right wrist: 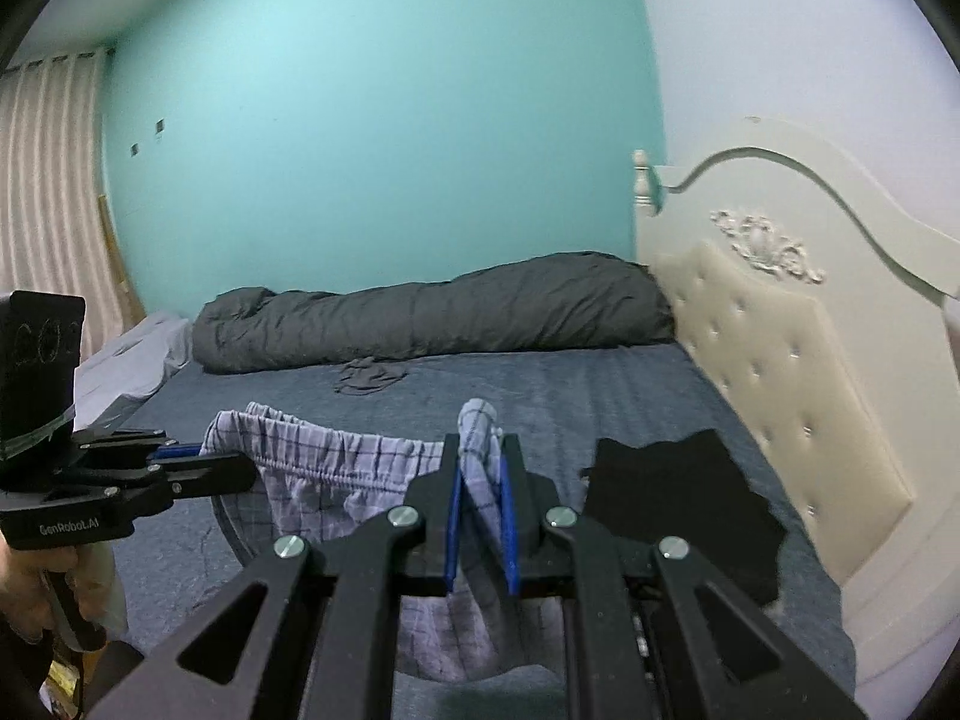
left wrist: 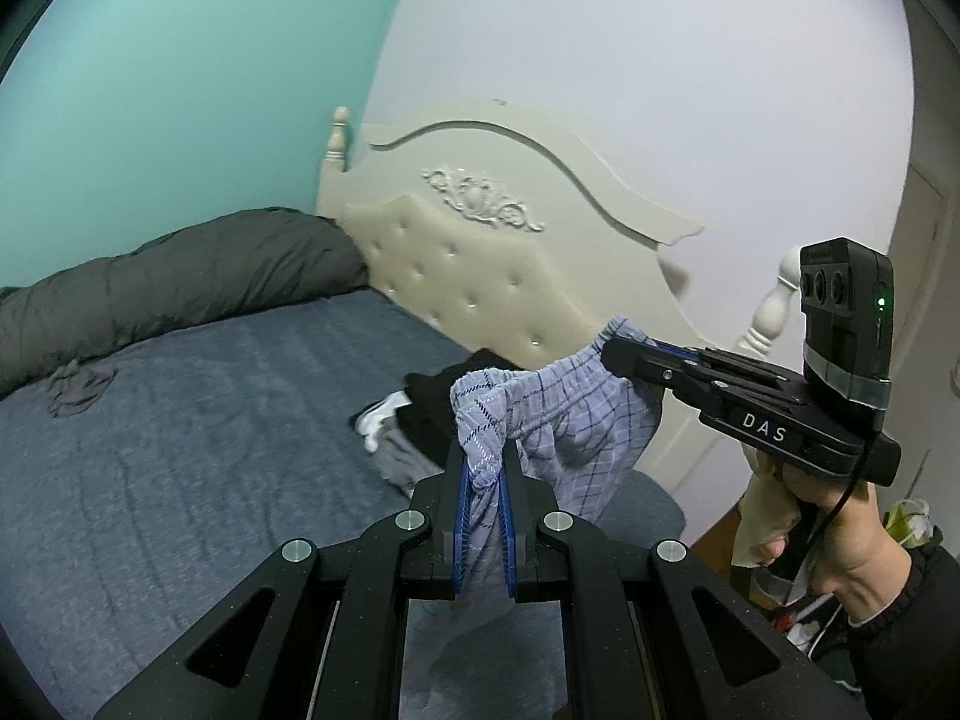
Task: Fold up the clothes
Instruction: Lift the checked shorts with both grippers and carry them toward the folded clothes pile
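Shorts (left wrist: 576, 420) hang above the bed (left wrist: 210, 420), my left gripper (left wrist: 485, 468) and right gripper (right wrist: 480, 480) each clamped on the waistband, spreading it for folding.

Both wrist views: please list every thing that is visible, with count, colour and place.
Checked shorts: one, pale blue, held up over the bed by both grippers at the waistband.
Bed cover: one, blue-grey, below.
Rolled duvet: one, dark grey, along the far side of the bed.
Small garment: one, grey, beside the duvet.
Clothes pile: black, white and grey, near the headboard.
Headboard: one, cream.
Wall: turquoise.
Curtain: striped, pale.
Left gripper: black, shut.
Right gripper: black, shut.
Hand: one, holding the right gripper.
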Tool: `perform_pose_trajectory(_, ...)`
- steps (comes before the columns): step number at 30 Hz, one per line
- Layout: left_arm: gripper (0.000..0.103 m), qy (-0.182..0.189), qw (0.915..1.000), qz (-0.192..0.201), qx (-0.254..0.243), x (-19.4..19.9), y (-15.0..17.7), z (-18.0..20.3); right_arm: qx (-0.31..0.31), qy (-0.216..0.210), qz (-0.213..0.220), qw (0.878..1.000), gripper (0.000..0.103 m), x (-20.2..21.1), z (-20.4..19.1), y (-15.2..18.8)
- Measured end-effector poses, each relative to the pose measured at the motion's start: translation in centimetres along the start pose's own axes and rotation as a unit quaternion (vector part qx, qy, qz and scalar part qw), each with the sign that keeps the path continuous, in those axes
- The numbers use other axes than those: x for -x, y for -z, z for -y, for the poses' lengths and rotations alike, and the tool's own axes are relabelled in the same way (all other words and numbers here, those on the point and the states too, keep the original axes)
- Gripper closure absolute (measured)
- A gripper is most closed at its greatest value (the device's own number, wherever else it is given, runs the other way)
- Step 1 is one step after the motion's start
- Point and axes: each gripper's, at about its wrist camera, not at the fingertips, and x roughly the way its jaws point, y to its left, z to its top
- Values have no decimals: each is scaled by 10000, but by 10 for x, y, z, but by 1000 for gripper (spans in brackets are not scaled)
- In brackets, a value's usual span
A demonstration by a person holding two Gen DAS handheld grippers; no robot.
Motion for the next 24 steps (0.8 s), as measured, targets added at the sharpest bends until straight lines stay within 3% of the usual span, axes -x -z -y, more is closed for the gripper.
perform_pose_trajectory(16,94,342,9989,-81,-313,-67,-35,63,30,545,23,9985,93,37,84,-4)
perform_pose_trajectory(24,94,339,9988,-83,-353,-102,-57,71,-72,636,2,9979,93,29,115,-8)
